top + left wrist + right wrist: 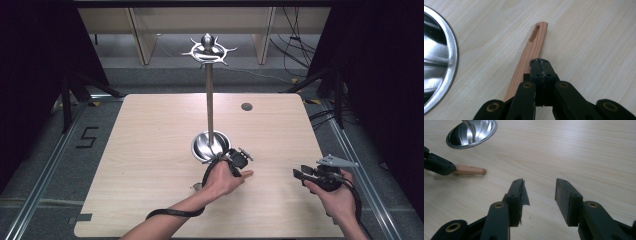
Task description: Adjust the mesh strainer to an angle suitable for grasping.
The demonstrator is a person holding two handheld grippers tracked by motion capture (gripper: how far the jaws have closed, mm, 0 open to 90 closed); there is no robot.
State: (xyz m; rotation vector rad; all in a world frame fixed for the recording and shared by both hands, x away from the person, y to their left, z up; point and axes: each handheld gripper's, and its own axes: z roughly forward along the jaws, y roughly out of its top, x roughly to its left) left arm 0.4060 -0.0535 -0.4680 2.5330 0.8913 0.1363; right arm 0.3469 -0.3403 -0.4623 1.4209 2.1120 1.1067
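Observation:
A flat wooden handle (pixel 534 42) with a slot near its tip lies on the table beside a metal stand's dish-shaped base (pixel 450 62). My left gripper (pixel 540 62) is shut, jaws pressed together over the handle, which runs under them to the left; whether it is pinched I cannot tell. In the high view the left gripper (pixel 239 161) sits just right of the base (pixel 211 146), with the handle tip (pixel 247 173) poking out. My right gripper (pixel 540 187) stands open over bare table with nothing between the jaws, and is at the right (pixel 305 176) in the high view.
The stand's thin pole (pixel 209 100) rises from the base to a ring of hooks (pixel 207 50) at the top. A dark round hole (pixel 246 106) marks the far part of the table (pixel 150 130). A scrap of tape hangs from the right gripper's left pad (pixel 524 197).

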